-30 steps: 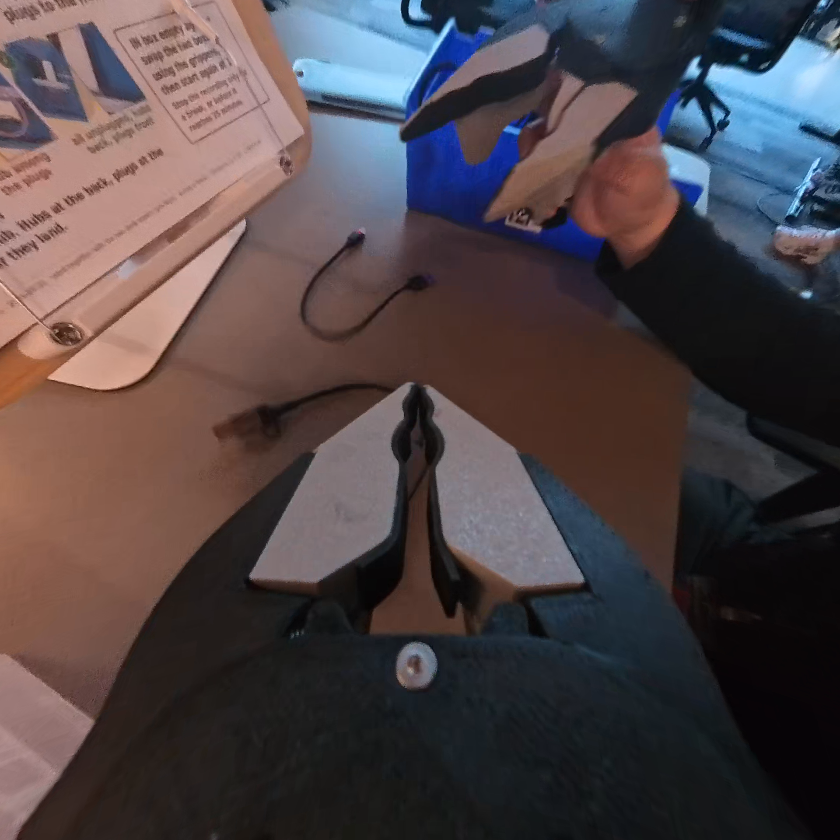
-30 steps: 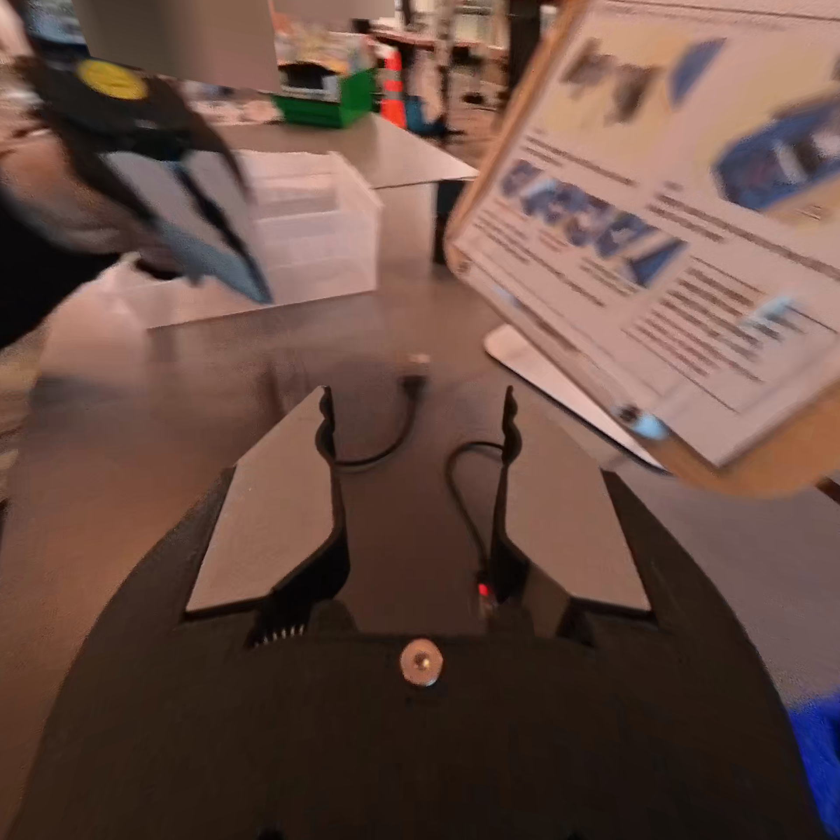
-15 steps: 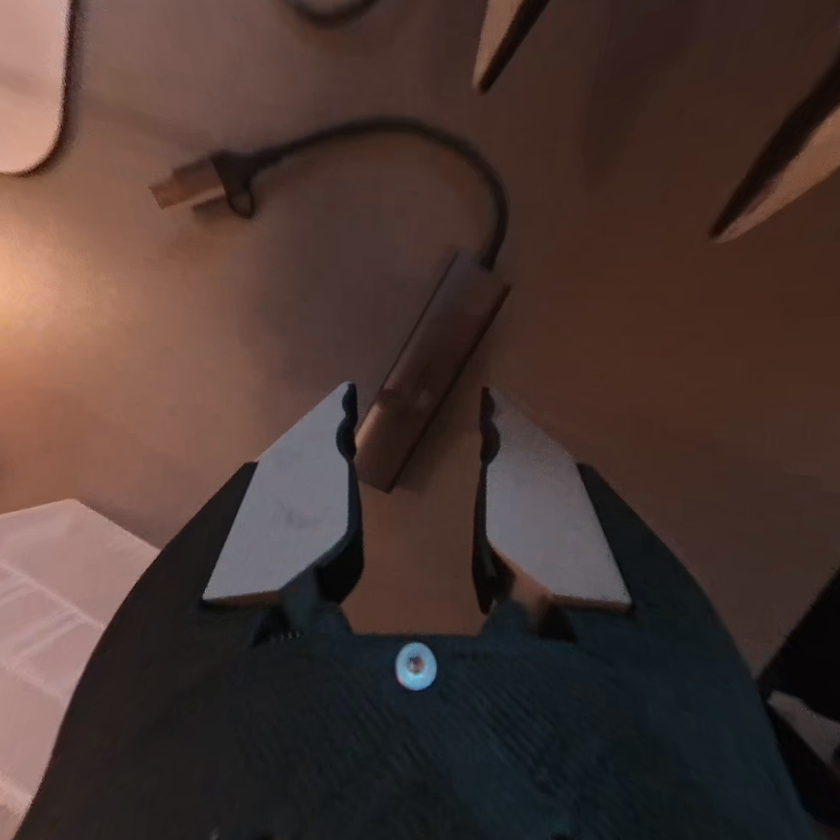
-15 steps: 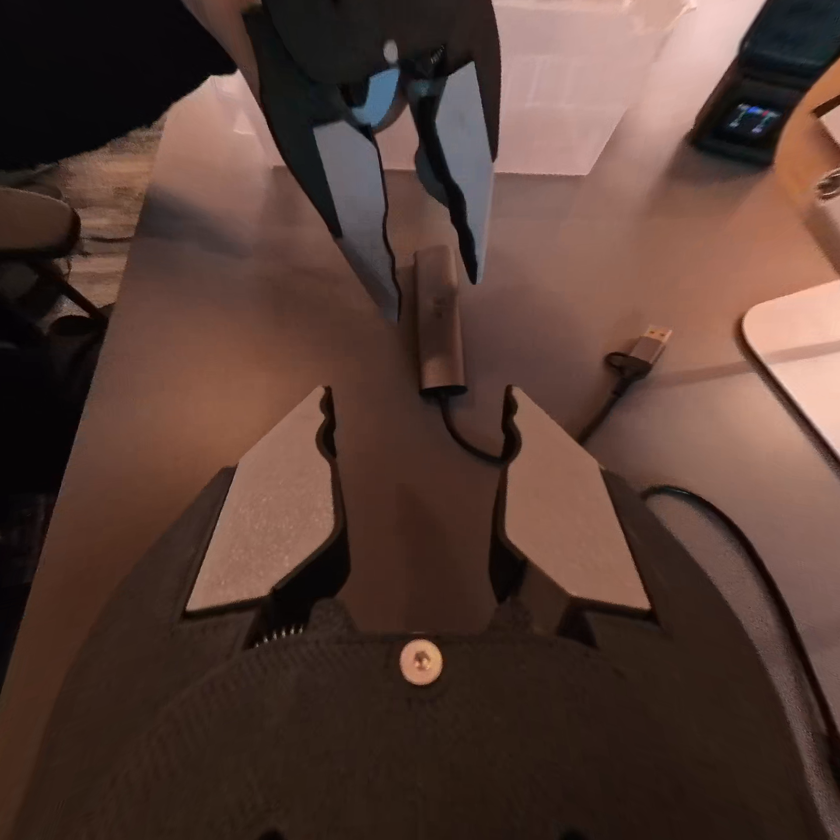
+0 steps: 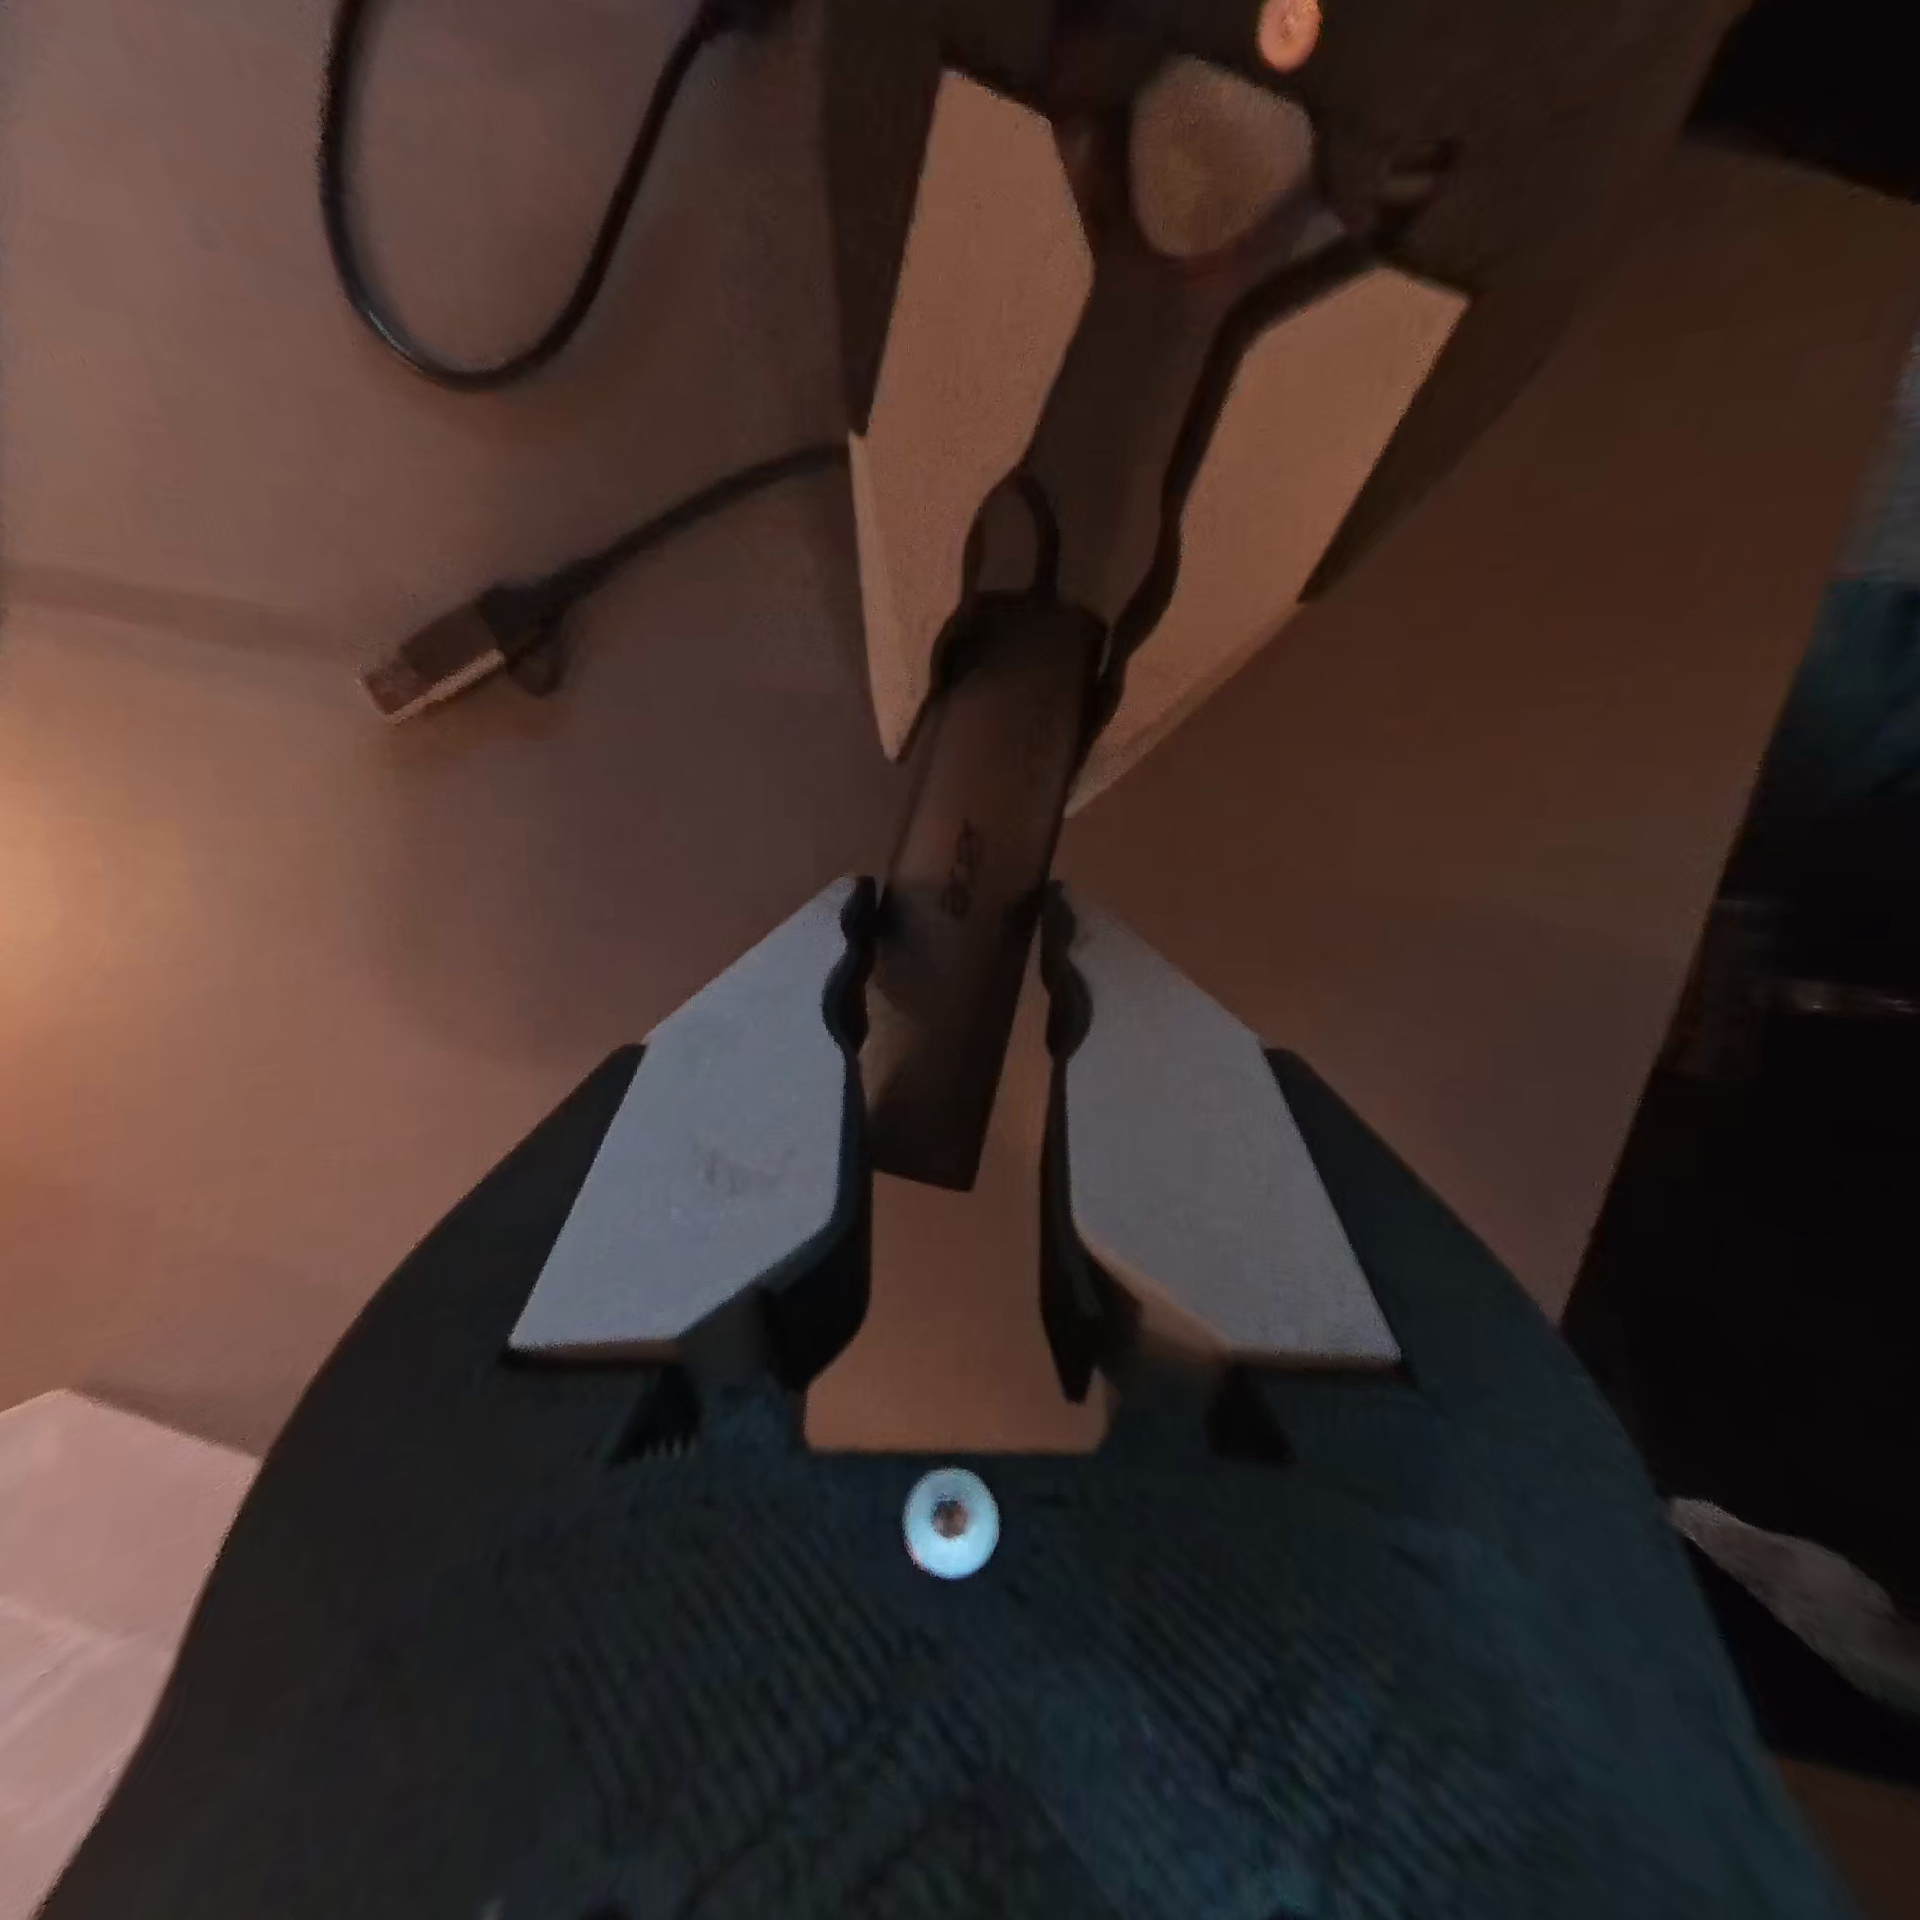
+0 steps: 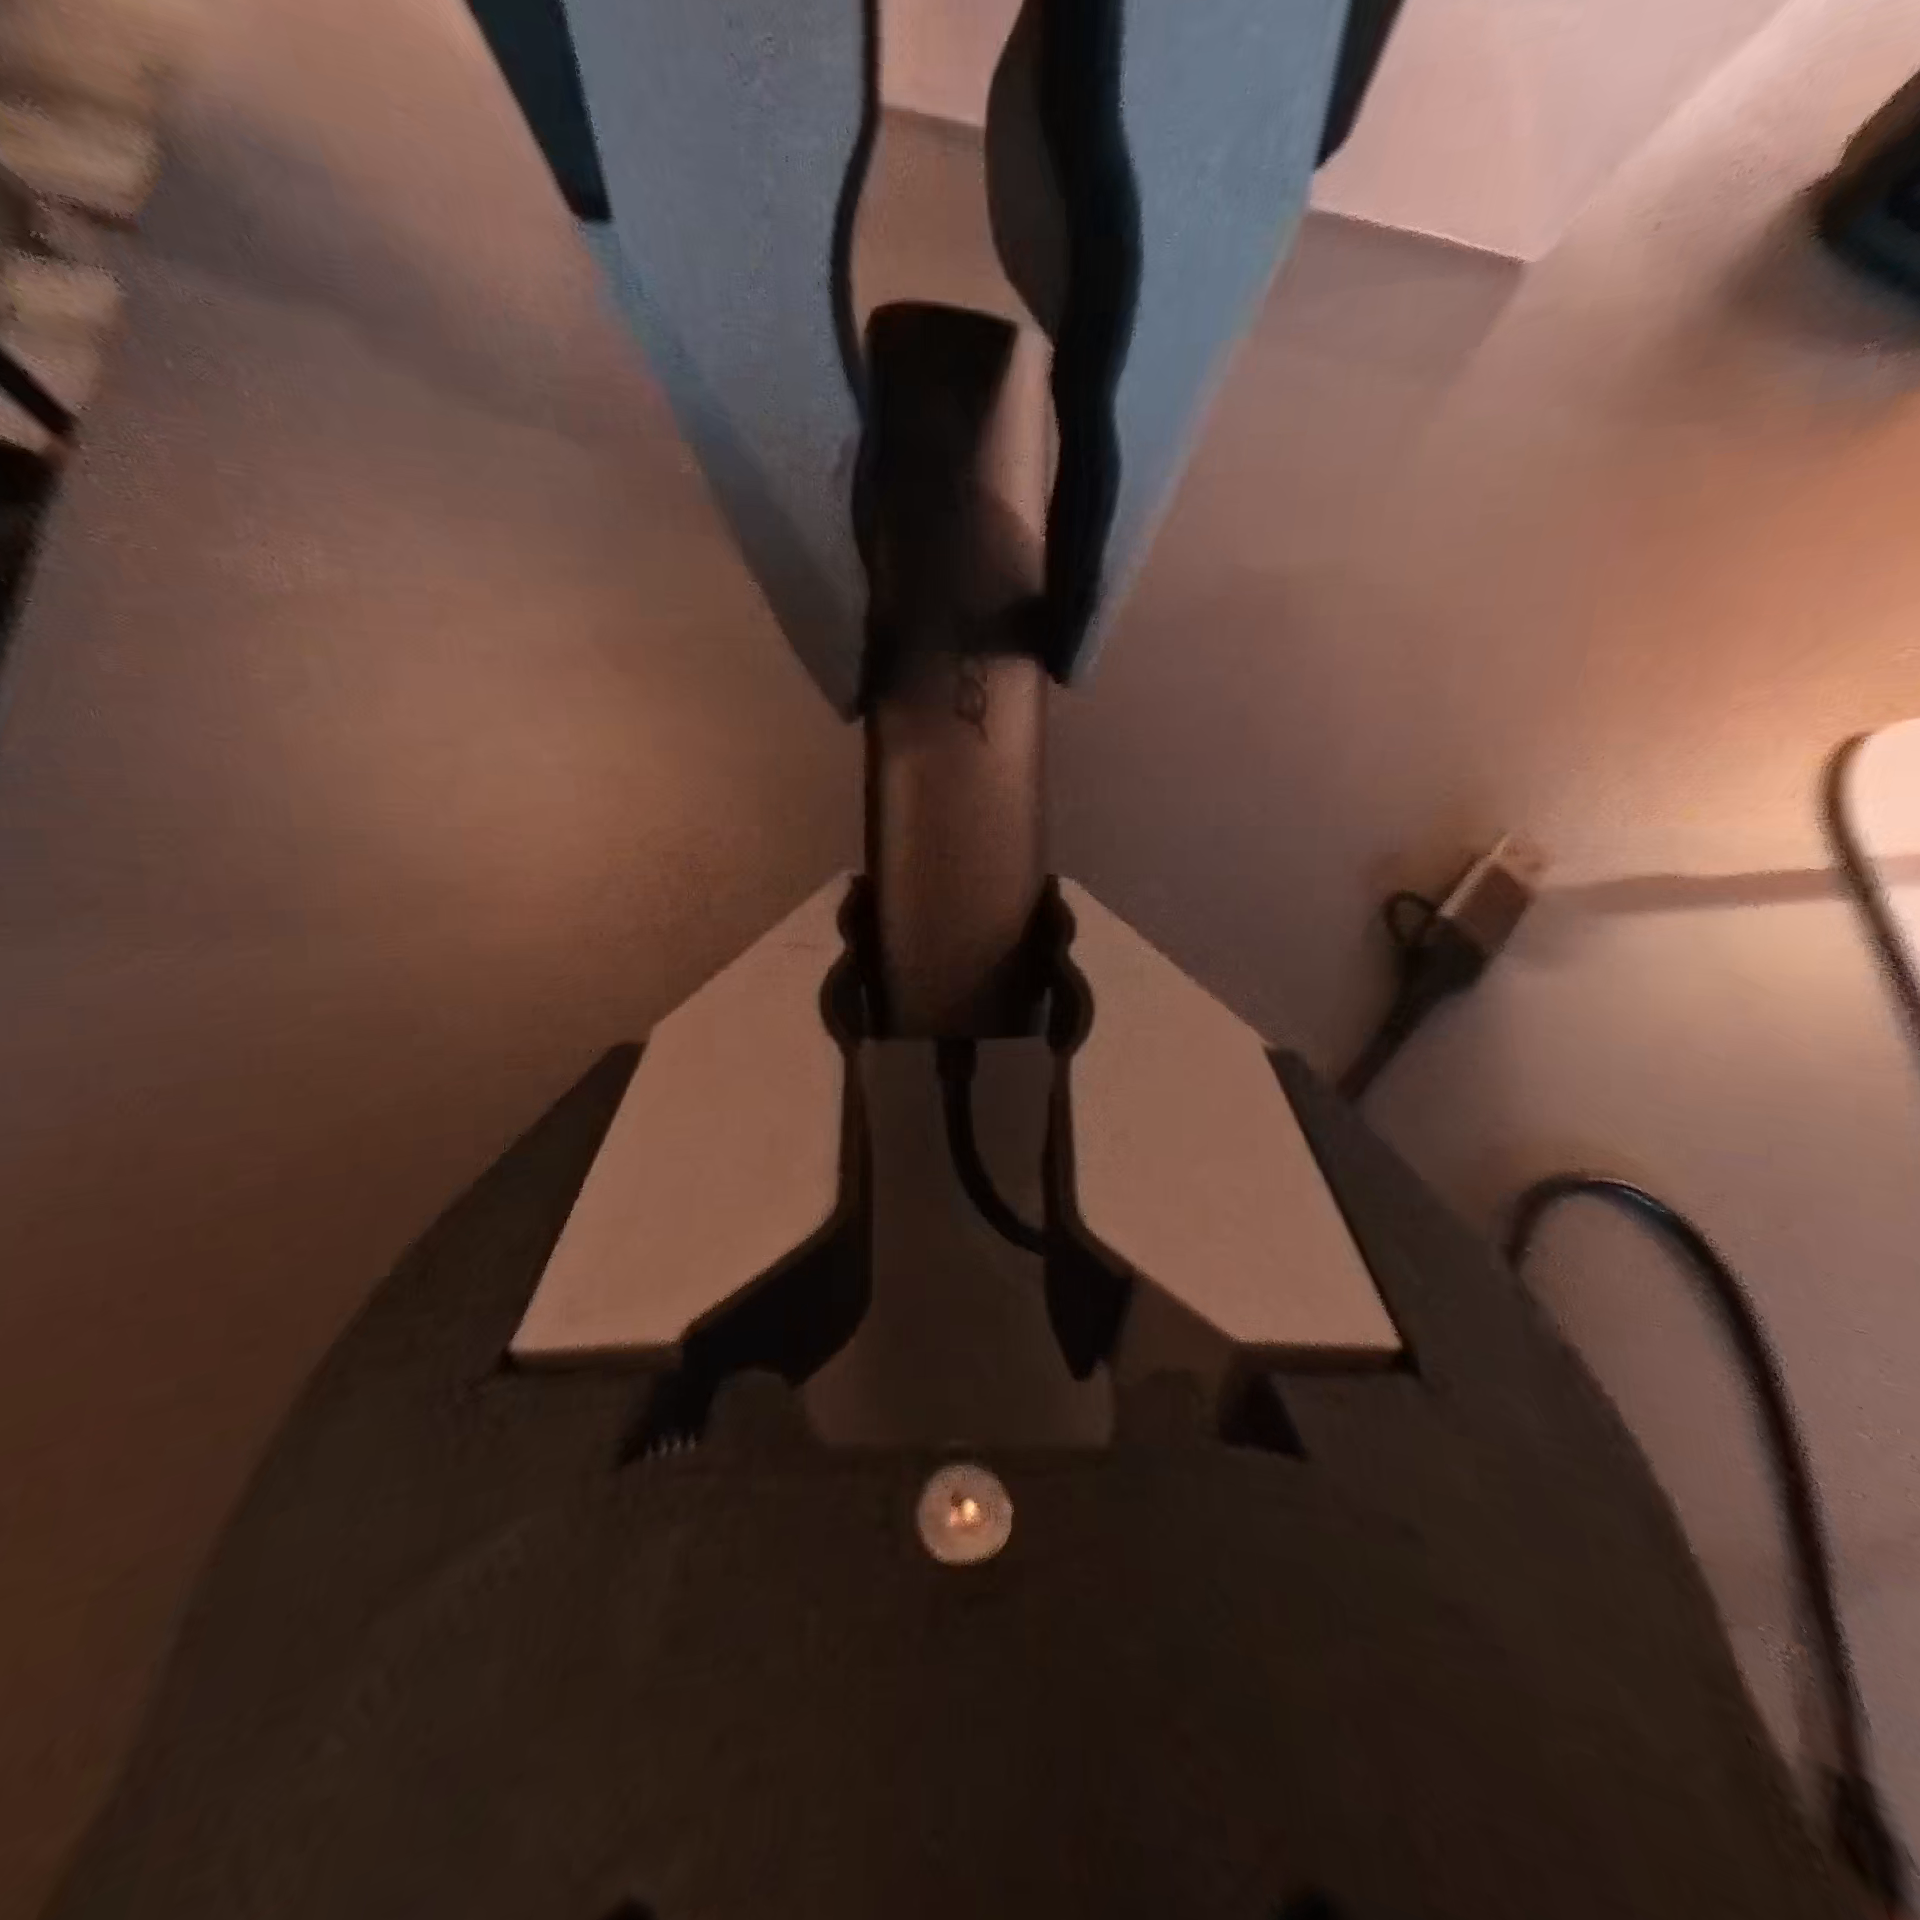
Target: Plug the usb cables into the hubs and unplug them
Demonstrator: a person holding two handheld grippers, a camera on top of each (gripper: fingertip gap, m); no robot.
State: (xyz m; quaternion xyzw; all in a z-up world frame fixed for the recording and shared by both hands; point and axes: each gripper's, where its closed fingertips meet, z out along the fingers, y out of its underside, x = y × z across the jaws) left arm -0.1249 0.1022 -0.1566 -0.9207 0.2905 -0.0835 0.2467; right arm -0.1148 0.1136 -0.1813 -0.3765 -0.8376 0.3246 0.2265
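Hub (image 5: 982, 831), slim, stiff bar, likely light and slick: lying on tabletop (image 5: 312, 987), both tools pinching its long sides, left tool (image 5: 951, 914) at free end, right tool (image 6: 954, 914) at pigtail end. Loose plug (image 5: 442, 655) is lying nearby.

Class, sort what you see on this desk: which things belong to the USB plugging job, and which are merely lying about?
Job: hub, left tongs, right tongs, hub's USB plug, loose black cable.

Lying about: white stand base, pale box.
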